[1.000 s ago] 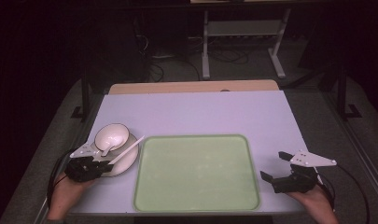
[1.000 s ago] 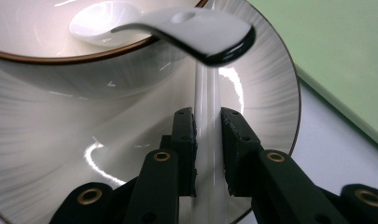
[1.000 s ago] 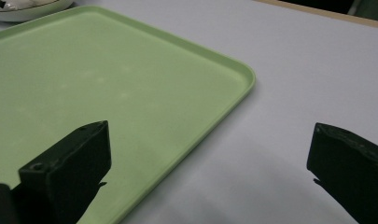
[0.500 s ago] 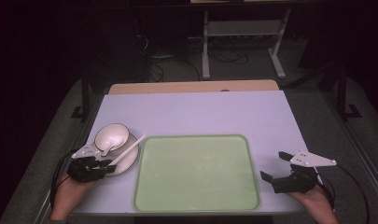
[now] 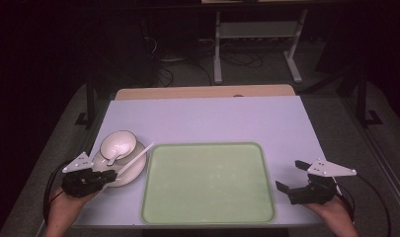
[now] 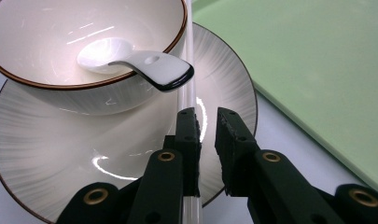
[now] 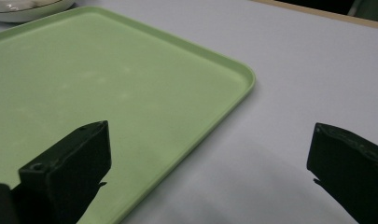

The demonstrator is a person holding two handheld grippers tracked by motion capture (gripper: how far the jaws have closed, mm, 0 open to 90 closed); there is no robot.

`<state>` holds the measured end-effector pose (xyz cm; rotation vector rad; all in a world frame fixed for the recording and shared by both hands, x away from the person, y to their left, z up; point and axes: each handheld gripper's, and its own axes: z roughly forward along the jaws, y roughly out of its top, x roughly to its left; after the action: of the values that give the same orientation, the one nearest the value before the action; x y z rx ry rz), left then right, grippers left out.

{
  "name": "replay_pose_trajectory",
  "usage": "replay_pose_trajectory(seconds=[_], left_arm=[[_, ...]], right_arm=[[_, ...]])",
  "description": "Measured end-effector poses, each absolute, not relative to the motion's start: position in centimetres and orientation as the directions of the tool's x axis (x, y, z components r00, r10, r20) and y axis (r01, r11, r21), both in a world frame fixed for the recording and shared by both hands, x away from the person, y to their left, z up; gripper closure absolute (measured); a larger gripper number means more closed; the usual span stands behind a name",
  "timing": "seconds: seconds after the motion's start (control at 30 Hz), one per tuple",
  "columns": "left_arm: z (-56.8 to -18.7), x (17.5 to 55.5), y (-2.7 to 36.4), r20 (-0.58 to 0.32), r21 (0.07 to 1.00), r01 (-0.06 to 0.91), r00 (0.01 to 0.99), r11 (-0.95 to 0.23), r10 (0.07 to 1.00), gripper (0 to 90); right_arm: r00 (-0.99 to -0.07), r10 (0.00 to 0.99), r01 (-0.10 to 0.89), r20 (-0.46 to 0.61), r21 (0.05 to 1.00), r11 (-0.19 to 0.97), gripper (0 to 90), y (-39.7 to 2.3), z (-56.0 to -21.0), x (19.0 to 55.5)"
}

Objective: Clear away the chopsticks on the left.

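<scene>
A white bowl (image 5: 117,144) with a brown rim sits on a white plate (image 5: 134,170) at the table's left, with a white spoon (image 6: 140,60) lying in it. A white chopstick (image 5: 137,157) leans across the plate's rim toward the green tray (image 5: 207,182). My left gripper (image 5: 110,175) is at the plate's near edge. In the left gripper view its jaws (image 6: 207,121) stand a narrow gap apart over the plate (image 6: 60,149). The chopstick (image 6: 187,88) runs under the left jaw, not clamped. My right gripper (image 5: 290,175) rests wide open right of the tray, holding nothing (image 7: 208,133).
The tray (image 7: 107,84) is bare and takes up the middle front of the lavender table top (image 5: 212,121). A wooden strip (image 5: 202,92) runs along the far edge. Beyond it are a dark floor and metal stand legs (image 5: 254,34).
My left gripper has drifted slightly left and nearer along the plate's edge. The right gripper, bowl and tray have not moved.
</scene>
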<state>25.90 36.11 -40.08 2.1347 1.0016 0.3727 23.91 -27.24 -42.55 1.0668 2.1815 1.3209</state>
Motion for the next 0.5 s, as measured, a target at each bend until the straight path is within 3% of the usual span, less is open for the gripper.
replay_pose_trajectory(seconds=[0.5], left_arm=[[-40.75, 26.25, 35.95, -0.033, 0.72, 0.542, 0.652, -0.434, 0.758, 82.0]], right_arm=[[-0.642, 0.764, 0.412, 0.064, 0.869, 0.273, 0.0, -27.26, -42.56, 23.93]])
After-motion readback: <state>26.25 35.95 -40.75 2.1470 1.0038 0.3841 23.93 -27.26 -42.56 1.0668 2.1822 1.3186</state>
